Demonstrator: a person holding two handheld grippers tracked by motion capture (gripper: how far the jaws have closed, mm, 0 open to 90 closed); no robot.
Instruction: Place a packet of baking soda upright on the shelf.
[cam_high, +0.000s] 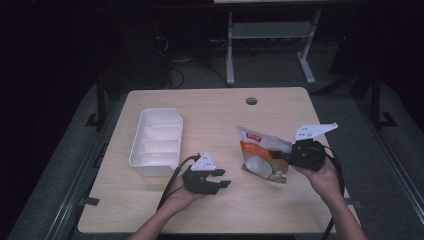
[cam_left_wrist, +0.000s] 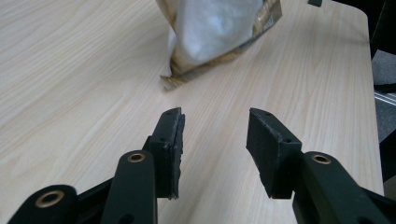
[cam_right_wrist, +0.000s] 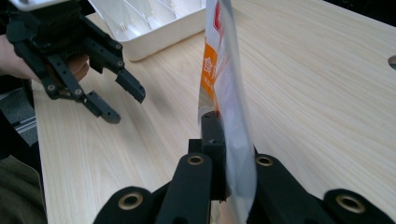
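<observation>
A snack bag (cam_high: 261, 154), white and orange with a clear window, is held upright just above the wooden table (cam_high: 210, 115) at the right. My right gripper (cam_high: 281, 159) is shut on the bag's edge. In the right gripper view the bag (cam_right_wrist: 224, 70) stands edge-on between the jaws of my right gripper (cam_right_wrist: 229, 140). My left gripper (cam_high: 224, 178) is open to the bag's left, apart from it, with nothing between its fingers. The left gripper view has my left gripper (cam_left_wrist: 215, 126) pointing at the bag's lower corner (cam_left_wrist: 215, 28).
A white tray (cam_high: 176, 120) with dividers lies at the table's left, its compartments bare. A round cable hole (cam_high: 251, 101) sits near the far edge. The right gripper view catches the tray (cam_right_wrist: 154, 23) behind the left gripper (cam_right_wrist: 123, 100). Desk legs stand beyond the table.
</observation>
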